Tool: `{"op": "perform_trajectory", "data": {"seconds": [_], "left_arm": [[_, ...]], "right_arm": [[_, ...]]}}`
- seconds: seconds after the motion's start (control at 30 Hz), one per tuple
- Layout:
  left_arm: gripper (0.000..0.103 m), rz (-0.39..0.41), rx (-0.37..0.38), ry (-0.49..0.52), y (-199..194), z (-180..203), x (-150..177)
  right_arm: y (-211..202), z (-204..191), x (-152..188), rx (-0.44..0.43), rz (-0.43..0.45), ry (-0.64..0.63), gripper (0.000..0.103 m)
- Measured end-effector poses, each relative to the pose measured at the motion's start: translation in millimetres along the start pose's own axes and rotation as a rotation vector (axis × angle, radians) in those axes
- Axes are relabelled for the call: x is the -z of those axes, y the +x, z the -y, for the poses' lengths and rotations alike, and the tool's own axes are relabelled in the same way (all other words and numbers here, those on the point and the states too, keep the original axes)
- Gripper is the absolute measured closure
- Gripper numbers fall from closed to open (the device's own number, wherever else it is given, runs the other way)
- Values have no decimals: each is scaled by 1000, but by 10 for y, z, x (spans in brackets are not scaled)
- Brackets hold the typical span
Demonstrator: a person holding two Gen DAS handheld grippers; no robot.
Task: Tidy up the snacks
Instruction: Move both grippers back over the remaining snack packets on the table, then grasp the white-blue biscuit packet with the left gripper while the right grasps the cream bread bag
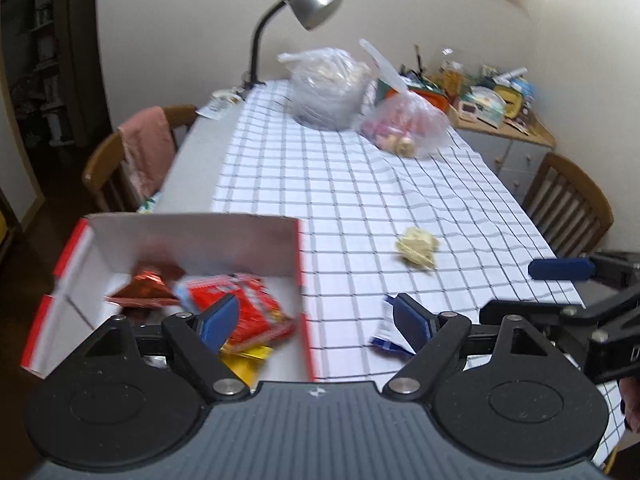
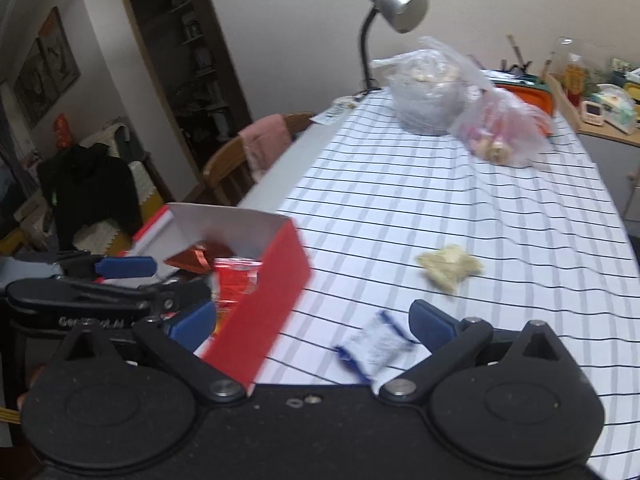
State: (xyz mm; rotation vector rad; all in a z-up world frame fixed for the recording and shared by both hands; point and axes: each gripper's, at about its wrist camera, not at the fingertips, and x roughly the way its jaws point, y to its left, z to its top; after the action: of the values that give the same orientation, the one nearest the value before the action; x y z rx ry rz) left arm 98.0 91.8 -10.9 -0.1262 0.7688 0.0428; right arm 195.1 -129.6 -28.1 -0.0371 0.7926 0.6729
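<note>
1. The left claw (image 1: 316, 318) gapes wide, its blue ribbed pads far apart and gripping nothing. One pad hangs over the inside of the red box (image 1: 306, 320); the other sits over the blue-and-white packet (image 1: 386, 330) just outside the box wall. Whether either pad touches anything cannot be told.
2. The right claw (image 2: 312, 326) is likewise spread wide and empty. The red box wall and the blue-and-white packet (image 2: 374, 346) lie between its pads in the right wrist view.
3. The box is open-topped cardboard, glossy red outside and plain white inside. It stands at the worktop's (image 1: 192, 152) near-left edge, at 9 o'clock in the left wrist view.
4. Inside the box lie a crinkly red-and-white wrapper (image 1: 256, 308), a shiny reddish-brown foil packet (image 1: 146, 284) and a yellow packet (image 1: 244, 360).
5. A crumpled pale yellow snack (image 1: 416, 250) rests alone on the cloth at 1 o'clock from the left claw, well apart from the box.
6. The cloth is a white sheet with a dark grid (image 1: 360, 184), slightly rippled.
7. At 12 o'clock, far off, two clear filmy plastic bags stand side by side: a rounded greyish one (image 1: 326, 88) and a pinkish one (image 1: 408, 126).
8. A silver gooseneck lamp (image 1: 310, 0) rises behind them.
</note>
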Motion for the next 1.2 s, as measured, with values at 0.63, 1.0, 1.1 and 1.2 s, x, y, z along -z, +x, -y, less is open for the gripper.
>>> {"op": "perform_trajectory", "data": {"seconds": [0.63,1.0,1.1,1.2], "left_arm": [[19,-288,84,174,1331,1113,101],[19,-445,44,144,2026,980,79],[19,-463,33,156,2099,965,95],[19,-470,38,164,2147,968,109]], "right_arm": [[331,1383,28,108,-135,28,0],[899,1546,-111,79,-210,-9,0],[1085,1542,-180,78,-223,-36,0],[1301,1529,-231,76,-240,-55,0]]}}
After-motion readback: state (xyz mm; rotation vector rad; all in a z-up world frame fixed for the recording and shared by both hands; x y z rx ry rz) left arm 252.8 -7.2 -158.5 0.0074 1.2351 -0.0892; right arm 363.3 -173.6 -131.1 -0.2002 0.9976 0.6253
